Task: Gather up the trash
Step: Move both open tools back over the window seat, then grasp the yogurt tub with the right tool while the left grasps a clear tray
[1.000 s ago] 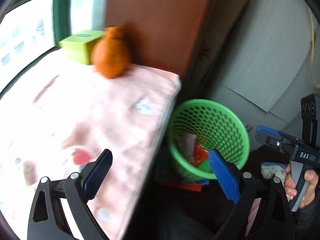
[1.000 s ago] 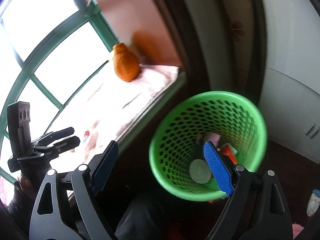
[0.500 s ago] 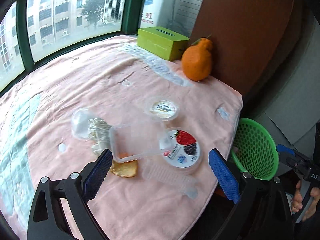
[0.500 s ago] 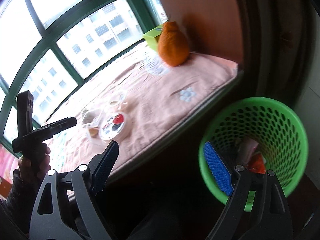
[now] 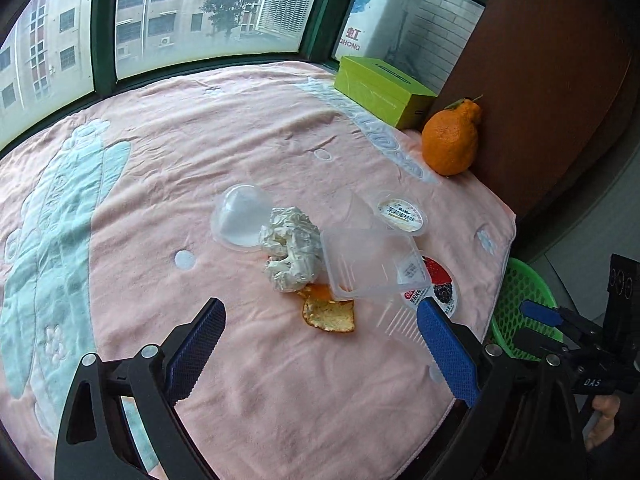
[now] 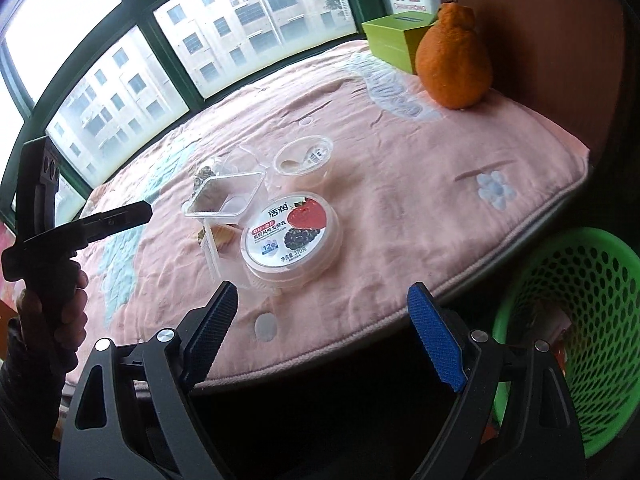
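While both my claws hang empty over the pink blanket (image 5: 168, 184), I judge I'm at the reach step: some rubbish is already in the bin and the next piece is yet to be chosen. Working left to right across the left wrist view, my left gripper (image 5: 320, 344) has its jaws standing well apart with nothing between them, low over the near part of the blanket. Just beyond it sits the litter cluster: a clear dome lid (image 5: 240, 220), touching it a crumpled paper wad (image 5: 290, 248), an orange peel (image 5: 328, 314) poking out from under the clear plastic tray (image 5: 368, 260), then the berry yogurt tub (image 5: 438, 288) partly under the tray's right corner, and a small sealed cup (image 5: 402, 212) behind. Further right, the whole orange (image 5: 452, 140) and the green box (image 5: 380, 88) look like keepers to me, not trash. Past the blanket's edge stands the green basket (image 5: 520, 304), below table level. My right gripper (image 6: 320, 336) also has its jaws apart and empty, hovering near the blanket's edge, the yogurt tub (image 6: 290, 236) straight ahead and the basket (image 6: 580, 320) on its right.

Next I'd push the right claw forward and down onto the tub; it's wide, so the jaws may need to spread further. The left could take the peel or the wad, minding the tray lying over the peel
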`<action>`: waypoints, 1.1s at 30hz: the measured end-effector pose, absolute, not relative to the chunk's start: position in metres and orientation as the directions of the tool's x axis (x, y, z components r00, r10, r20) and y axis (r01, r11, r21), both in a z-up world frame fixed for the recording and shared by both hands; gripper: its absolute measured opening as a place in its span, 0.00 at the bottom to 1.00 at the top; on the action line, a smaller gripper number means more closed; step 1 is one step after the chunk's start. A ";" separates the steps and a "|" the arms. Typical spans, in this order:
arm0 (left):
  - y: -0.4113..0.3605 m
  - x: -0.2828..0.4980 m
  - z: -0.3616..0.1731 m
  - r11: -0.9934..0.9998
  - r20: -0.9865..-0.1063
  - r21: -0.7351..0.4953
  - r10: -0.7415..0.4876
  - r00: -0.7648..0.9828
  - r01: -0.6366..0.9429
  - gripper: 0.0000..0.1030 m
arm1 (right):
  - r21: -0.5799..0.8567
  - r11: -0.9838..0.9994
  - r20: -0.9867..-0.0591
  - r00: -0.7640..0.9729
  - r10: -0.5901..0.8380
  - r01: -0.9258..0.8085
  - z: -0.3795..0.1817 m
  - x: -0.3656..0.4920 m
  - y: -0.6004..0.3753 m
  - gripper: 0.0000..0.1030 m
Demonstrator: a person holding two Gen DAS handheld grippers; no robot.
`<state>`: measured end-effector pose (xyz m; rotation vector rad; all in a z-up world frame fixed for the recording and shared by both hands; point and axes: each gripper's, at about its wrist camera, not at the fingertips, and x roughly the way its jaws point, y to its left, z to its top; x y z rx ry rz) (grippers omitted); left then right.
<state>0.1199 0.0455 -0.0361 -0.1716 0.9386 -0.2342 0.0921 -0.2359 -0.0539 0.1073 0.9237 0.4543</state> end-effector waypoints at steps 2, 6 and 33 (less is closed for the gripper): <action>0.051 0.120 -0.037 0.963 -0.777 -0.246 -0.266 0.571 0.112 0.90 | 0.259 0.897 -0.757 0.502 0.418 -0.358 -0.056 0.101 -0.224 0.83; 0.063 0.119 -0.041 0.962 -0.780 -0.259 -0.264 0.568 0.091 0.86 | 0.214 0.888 -0.783 0.471 0.405 -0.407 -0.062 0.119 -0.204 0.81; 0.090 0.122 -0.061 0.947 -0.788 -0.318 -0.288 0.545 0.041 0.86 | 0.134 0.823 -0.869 0.334 0.366 -0.552 -0.092 0.166 -0.147 0.88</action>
